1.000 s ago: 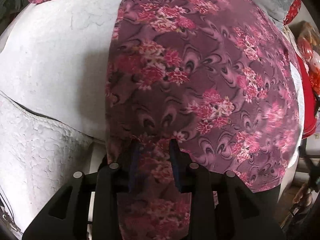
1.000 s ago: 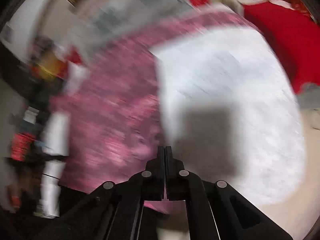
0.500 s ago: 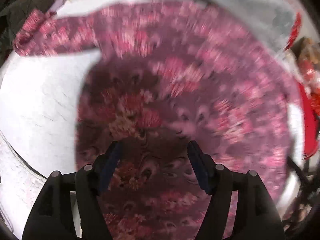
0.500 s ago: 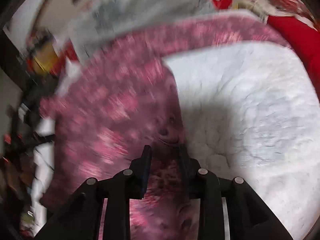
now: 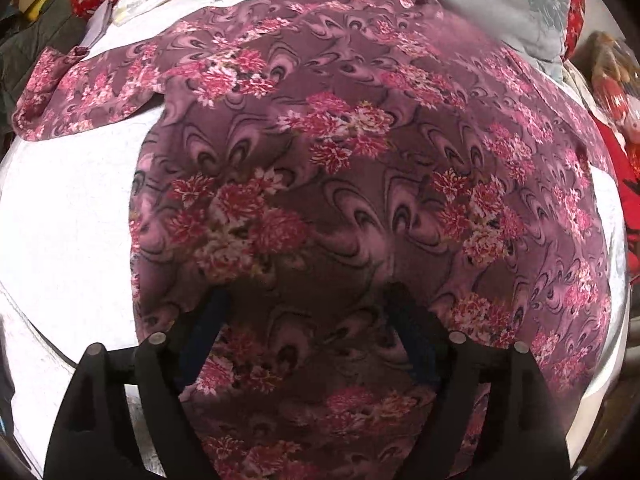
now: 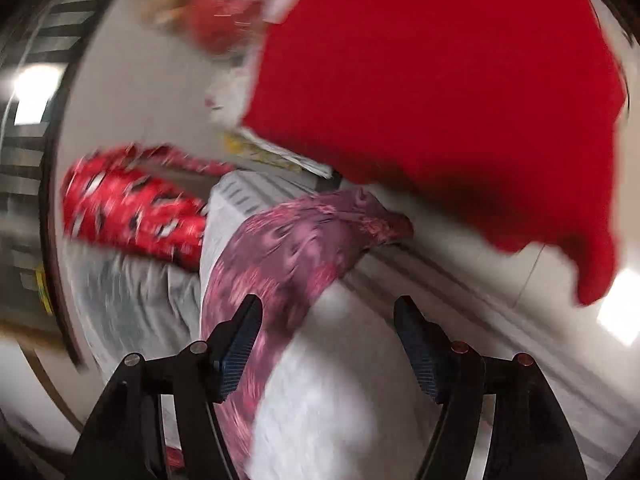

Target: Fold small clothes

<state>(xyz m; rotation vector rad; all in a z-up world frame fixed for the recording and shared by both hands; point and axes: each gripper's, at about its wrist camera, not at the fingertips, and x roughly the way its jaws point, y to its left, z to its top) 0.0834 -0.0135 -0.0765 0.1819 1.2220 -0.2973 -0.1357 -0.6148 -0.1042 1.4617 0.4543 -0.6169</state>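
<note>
left hand-held gripper (image 5: 306, 312): jaws opening over thin floral-print garment (image 5: 360, 184) | right hand-held gripper (image 6: 328, 324): jaws opening, nothing pinched | white textured bedding (image 5: 68, 216)

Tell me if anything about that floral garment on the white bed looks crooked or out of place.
Yes. The floral garment lies mostly flat on the white bedding, but one sleeve sticks out crumpled toward the upper left, unfolded. Its far edge overlaps the grey cloth. Nothing looks torn or spilled.

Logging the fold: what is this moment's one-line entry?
left gripper: opening, over floral garment | right gripper: opening, nothing gripped | garment: spread on white surface
</note>
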